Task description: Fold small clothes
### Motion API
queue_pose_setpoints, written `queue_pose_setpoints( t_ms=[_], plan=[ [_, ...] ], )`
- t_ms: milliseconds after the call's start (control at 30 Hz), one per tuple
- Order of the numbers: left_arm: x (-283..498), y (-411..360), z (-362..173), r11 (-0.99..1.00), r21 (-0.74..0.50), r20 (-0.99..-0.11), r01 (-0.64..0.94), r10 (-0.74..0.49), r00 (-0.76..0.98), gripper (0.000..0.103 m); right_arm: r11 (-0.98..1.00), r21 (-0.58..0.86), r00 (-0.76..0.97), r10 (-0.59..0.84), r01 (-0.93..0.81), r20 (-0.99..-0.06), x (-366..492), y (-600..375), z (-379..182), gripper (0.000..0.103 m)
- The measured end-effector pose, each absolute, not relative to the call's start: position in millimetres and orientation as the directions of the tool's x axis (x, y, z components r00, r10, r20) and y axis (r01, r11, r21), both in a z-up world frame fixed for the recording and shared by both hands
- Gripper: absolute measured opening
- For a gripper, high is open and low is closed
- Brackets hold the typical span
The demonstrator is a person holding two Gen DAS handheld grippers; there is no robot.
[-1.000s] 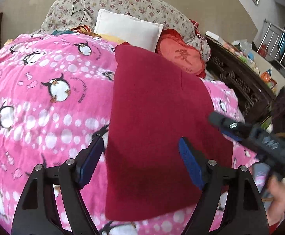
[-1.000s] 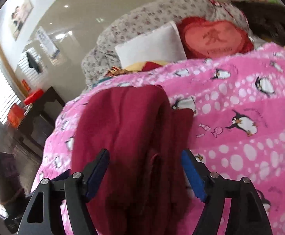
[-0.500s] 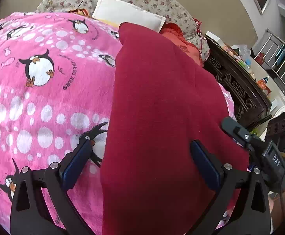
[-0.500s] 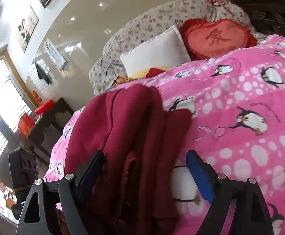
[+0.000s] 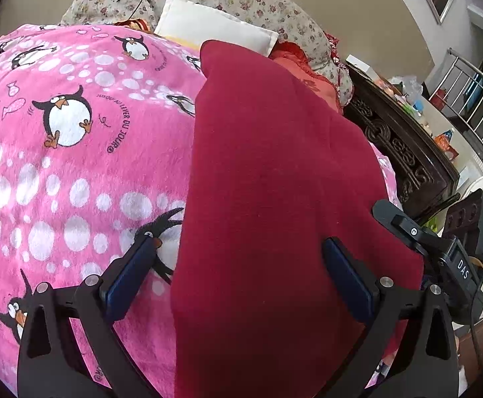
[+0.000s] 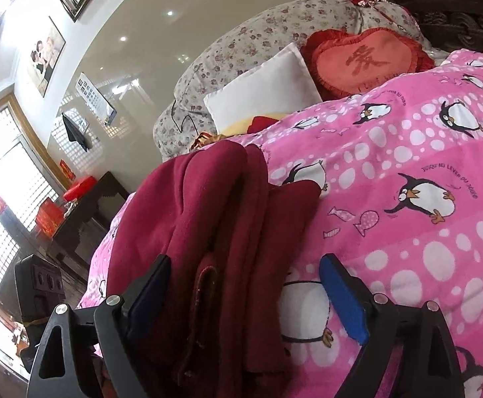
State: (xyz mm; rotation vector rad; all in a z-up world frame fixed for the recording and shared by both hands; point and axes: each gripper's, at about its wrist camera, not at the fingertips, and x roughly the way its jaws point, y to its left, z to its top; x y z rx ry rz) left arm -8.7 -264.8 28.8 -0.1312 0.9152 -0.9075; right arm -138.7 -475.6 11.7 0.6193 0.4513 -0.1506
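Red garment [image 5: 268, 199] lies on the pink penguin blanket [image 5: 75, 172], stretching ahead of both tools. The left gripper [image 5: 238, 272] is released, jaws spread wide over the near edge, one pad over the blanket to its left, the other over the cloth. The right gripper [image 6: 251, 285] is likewise released, straddling the garment's bunched layers [image 6: 214, 225]. To fold neatly, I would judge each should pinch all layers at its corner, lift together, and carry the edge forward evenly.
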Motion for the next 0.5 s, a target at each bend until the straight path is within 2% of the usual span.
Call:
queue_pose_setpoints(
  t_ms=[300,367,400,467,500],
  plan=[
    [-12,-265,30,0.637,-0.458,-0.625,0.621,-0.727,0.284,0.102,0.819,0.52,0.895,0.018,0.242,-0.446,-128,-477,9,0.09],
    [-13,-265,31,0.637,-0.454,-0.623,0.623,-0.727,0.29,0.102,0.835,0.508,0.897,0.04,0.212,-0.44,-125,-474,11,0.068],
    [-13,-265,32,0.637,-0.45,-0.622,0.626,-0.726,0.292,0.102,0.846,0.496,0.899,0.048,0.196,-0.436,-124,-470,14,0.063],
    [-15,-266,34,0.616,-0.455,-0.611,0.643,-0.741,0.278,0.089,0.864,0.463,0.899,0.03,0.197,-0.438,-124,-464,18,0.054],
    [-18,-267,38,0.584,-0.473,-0.599,0.659,-0.762,0.246,0.075,0.874,0.444,0.899,0.017,0.199,-0.437,-126,-459,21,0.05]
  ],
)
